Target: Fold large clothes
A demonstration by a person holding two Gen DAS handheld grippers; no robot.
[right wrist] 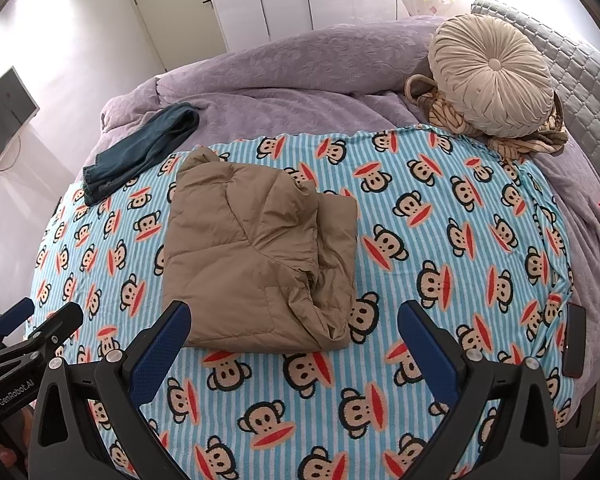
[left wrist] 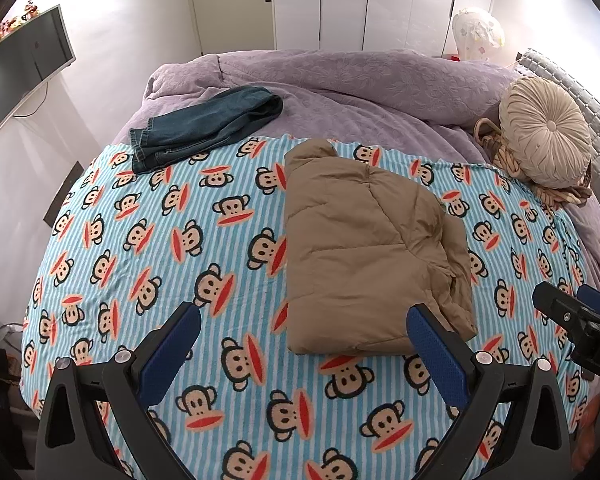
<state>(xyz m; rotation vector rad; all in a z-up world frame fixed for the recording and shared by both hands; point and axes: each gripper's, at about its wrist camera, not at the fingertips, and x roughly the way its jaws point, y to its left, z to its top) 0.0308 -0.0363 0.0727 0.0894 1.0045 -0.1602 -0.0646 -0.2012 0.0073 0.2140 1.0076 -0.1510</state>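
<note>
Blue ribbed pads are lining both spread, empty grippers, left gripper (left wrist: 304,324) and right gripper (right wrist: 294,322), which are hovering over a fleecy striped monkey-print blanket (left wrist: 228,364). Just beyond them a puffy quilted tan jacket (left wrist: 364,252) is lying folded into a lumpy rectangle mid-blanket. Farther back, folded denim jeans (left wrist: 204,128) are resting half on a textured purple quilt (left wrist: 340,84), beside a pleated round cushion (left wrist: 544,132) partly hiding a striped cloth.

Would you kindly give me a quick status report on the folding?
Left gripper open, right gripper open, both empty. Tan puffer jacket lies folded on the monkey-print striped blanket. Nothing in the way.
</note>
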